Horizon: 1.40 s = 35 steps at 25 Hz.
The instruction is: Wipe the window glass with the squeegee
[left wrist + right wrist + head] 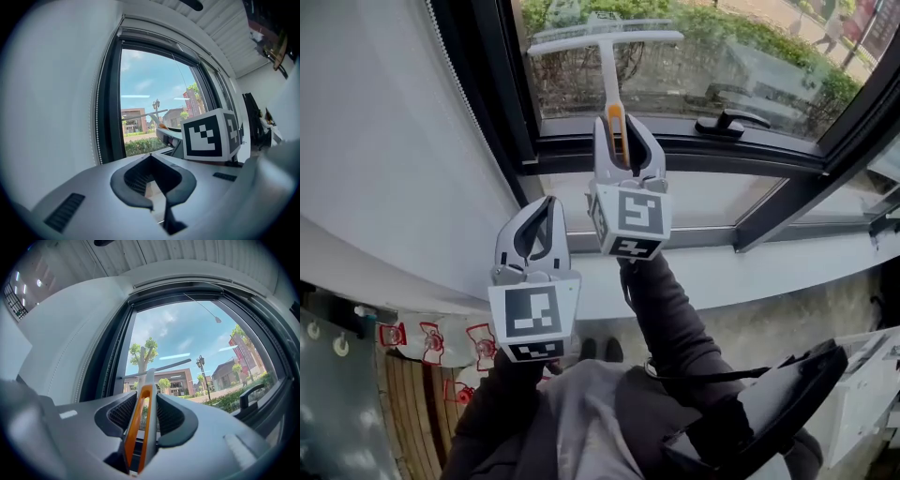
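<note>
Window glass [694, 75] is filling the space ahead of the person, dark frame [675, 152] around it, a pale sill [750, 272] running below, and street and hedges showing through. The squeegee [607, 58] is standing up against the lower part of the pane near the frame's left upright. Its blade is lying across the top and looks to be pressing on the glass, though I cannot be sure it is touching along its whole length.

The right gripper [625, 141] is clamping the orange-and-white grip, both jaws tight on its sides. The left gripper [536, 217] is hanging lower and just to the left, its jaws together on nothing.

- The grip is slim and held only at its lower end, so I am expecting it could swivel in the jaws under pressure, tilting 1 blade end off the pane and leaving streaks.
- The blade's left tip is sitting close to the upright and could catch there.
- The window handle [729, 120] is jutting out to the right, ready to snag a sideways stroke.
- The 2 grippers are riding near each other and could knock.
</note>
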Each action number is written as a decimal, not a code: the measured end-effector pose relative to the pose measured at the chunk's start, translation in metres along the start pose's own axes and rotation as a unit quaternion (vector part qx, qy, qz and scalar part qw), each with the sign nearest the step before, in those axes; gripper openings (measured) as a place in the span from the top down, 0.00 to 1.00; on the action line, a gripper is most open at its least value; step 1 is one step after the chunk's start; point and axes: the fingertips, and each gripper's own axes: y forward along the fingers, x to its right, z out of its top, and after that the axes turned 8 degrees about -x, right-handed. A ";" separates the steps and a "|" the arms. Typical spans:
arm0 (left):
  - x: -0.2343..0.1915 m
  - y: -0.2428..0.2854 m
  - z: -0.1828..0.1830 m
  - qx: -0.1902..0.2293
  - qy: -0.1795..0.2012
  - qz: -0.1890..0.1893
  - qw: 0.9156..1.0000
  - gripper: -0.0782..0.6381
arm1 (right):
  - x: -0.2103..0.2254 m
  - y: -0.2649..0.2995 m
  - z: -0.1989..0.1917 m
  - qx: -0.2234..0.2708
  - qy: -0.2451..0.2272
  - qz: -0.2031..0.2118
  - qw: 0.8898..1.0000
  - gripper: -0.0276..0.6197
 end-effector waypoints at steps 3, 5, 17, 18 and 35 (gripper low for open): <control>0.000 0.003 0.000 -0.002 0.001 0.000 1.000 0.89 | 0.002 -0.001 -0.006 -0.006 0.010 -0.002 1.000 0.76; 0.000 0.004 0.000 -0.003 0.001 -0.001 1.000 0.89 | 0.002 -0.001 -0.011 -0.010 0.015 -0.003 1.000 0.76; 0.002 0.007 -0.003 -0.009 0.003 -0.002 1.000 0.89 | 0.001 -0.006 -0.040 -0.033 0.020 0.009 0.999 0.76; 0.002 0.007 -0.003 -0.009 0.003 -0.002 1.000 0.89 | 0.001 -0.006 -0.042 -0.035 0.022 0.010 0.999 0.76; 0.002 0.008 -0.010 -0.021 0.007 0.001 1.000 0.89 | 0.001 -0.012 -0.068 -0.046 0.040 0.014 0.998 0.76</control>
